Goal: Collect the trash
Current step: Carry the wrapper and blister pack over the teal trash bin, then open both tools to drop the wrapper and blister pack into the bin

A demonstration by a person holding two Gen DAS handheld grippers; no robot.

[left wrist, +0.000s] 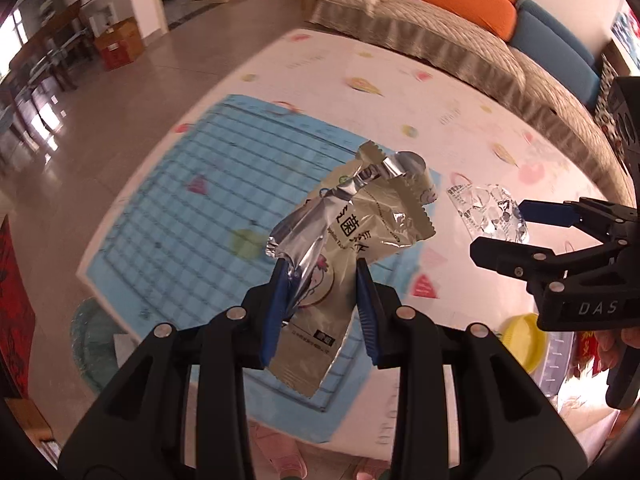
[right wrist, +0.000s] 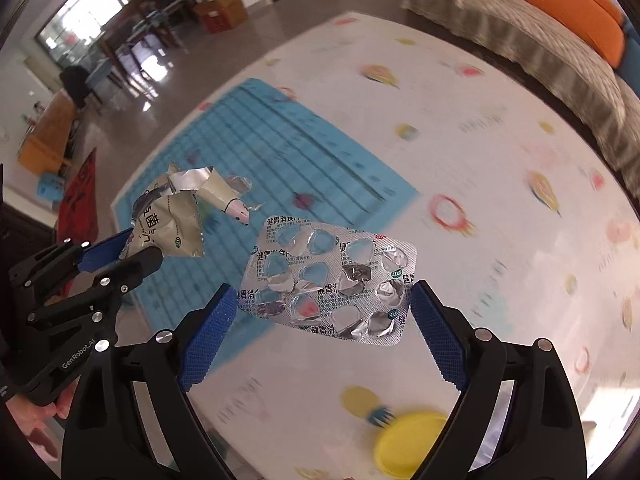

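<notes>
My left gripper (left wrist: 322, 266) is shut on a torn beige and silver foil wrapper (left wrist: 352, 220) and holds it up above the table (left wrist: 440, 92). My right gripper (right wrist: 324, 292) is shut on an emptied silver pill blister sheet (right wrist: 332, 280), held by its two short edges above the table. In the left wrist view the right gripper (left wrist: 500, 228) and the blister sheet (left wrist: 486, 210) show at the right. In the right wrist view the left gripper (right wrist: 136, 246) with the wrapper (right wrist: 172, 220) shows at the left.
The table carries a white patterned cloth and a blue grid mat (left wrist: 224, 184). A yellow lid (right wrist: 412, 442) lies near the front edge, also in the left wrist view (left wrist: 522, 340). A sofa (left wrist: 460, 48) with orange and blue cushions stands behind the table.
</notes>
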